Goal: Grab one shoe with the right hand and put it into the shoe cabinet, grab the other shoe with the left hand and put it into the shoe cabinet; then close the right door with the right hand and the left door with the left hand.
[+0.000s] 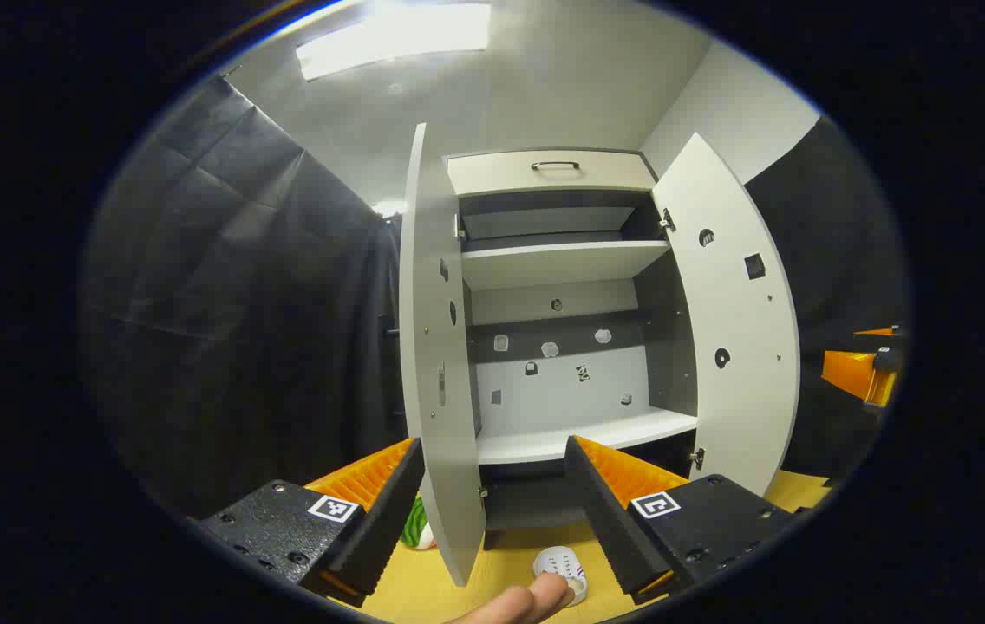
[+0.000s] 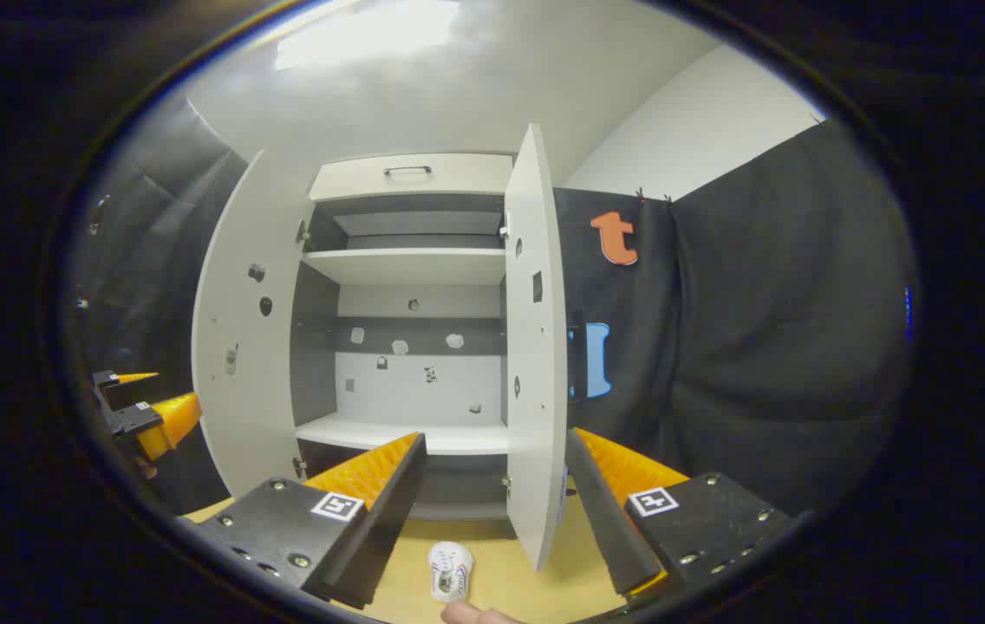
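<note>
Shoe (image 2: 449, 570) lies on the floor before the open cabinet (image 2: 410, 260); we judge right gripper (image 2: 492, 511), spread wide and empty, should descend squarely, possibly toe-first.

Black cloth (image 2: 761, 347) drapes the booth; white wall (image 2: 683, 130) above; ceiling light (image 1: 393, 35); yellow floor (image 2: 536, 589).

Black cloth wall (image 1: 232, 303) hangs on both sides of the yellow table (image 1: 510, 572). White wall (image 2: 683, 139) rises above the cloth; lit ceiling panel (image 1: 393, 39) overhead. Green striped object (image 1: 414, 524) sits on the table, partly hidden.
</note>
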The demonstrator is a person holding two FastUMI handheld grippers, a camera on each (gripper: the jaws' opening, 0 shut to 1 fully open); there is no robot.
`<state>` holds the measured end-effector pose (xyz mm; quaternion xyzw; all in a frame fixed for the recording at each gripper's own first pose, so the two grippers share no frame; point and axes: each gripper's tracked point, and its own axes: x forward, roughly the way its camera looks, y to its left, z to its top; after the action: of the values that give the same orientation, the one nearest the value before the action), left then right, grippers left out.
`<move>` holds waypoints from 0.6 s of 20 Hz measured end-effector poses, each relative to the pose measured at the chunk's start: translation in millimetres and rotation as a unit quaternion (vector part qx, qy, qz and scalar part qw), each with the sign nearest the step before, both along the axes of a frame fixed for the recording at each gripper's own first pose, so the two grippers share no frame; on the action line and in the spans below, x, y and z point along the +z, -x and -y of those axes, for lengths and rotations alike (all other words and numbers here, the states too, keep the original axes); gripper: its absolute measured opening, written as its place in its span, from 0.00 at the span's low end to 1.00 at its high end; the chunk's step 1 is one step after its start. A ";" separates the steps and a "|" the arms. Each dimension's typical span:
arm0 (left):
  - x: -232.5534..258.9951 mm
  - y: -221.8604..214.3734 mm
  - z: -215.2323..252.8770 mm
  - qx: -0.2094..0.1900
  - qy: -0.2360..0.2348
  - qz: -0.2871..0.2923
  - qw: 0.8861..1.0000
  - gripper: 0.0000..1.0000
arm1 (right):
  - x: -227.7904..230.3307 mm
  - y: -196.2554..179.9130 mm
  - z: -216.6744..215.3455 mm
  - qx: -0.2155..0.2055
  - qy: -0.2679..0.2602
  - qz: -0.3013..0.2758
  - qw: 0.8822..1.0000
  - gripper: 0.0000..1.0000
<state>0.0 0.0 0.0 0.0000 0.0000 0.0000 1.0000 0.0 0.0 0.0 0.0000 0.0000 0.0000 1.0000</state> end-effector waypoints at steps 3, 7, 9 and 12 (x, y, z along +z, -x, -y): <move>0.8 -4.7 8.0 -0.003 0.012 -0.002 1.000 0.99 | -10.7 -13.0 14.0 -0.003 0.003 -0.005 1.000 0.95; 14.0 -21.7 6.3 0.015 0.006 0.007 1.000 0.98 | -19.6 -19.9 25.7 -0.006 0.002 -0.016 1.000 0.93; 23.8 -27.4 7.9 0.016 0.007 0.018 1.000 0.98 | -21.4 -21.5 35.9 -0.015 -0.001 -0.019 1.000 0.98; 32.5 -28.2 10.2 0.015 0.004 0.029 0.999 0.98 | -19.3 -20.7 38.0 -0.013 -0.006 -0.014 1.000 0.95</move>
<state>28.2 -10.2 32.5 -0.0038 -0.0290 0.0151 0.9995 20.7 -38.0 -19.3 0.0064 0.0138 -0.0134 0.9998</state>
